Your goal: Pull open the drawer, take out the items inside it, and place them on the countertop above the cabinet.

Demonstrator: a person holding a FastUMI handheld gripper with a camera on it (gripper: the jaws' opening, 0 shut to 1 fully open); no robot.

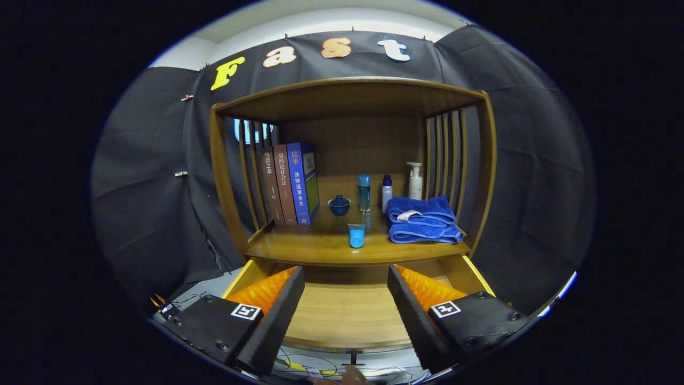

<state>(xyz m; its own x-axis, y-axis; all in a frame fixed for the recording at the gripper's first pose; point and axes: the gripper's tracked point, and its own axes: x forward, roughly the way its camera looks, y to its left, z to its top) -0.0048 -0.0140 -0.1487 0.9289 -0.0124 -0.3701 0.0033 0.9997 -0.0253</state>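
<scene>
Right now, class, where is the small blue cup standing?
The small blue cup stands near the countertop's front edge, ahead of the tall blue bottle and left of the folded blue towels, beyond the open fingers.

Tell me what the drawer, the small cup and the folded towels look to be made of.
Drawer: wood, by its grain and smooth sheen. Small cup: translucent blue, probably plastic, maybe glass. Folded towels: soft blue terry-like cloth, plush rolled edges. The gripper is open above the drawer.
</scene>
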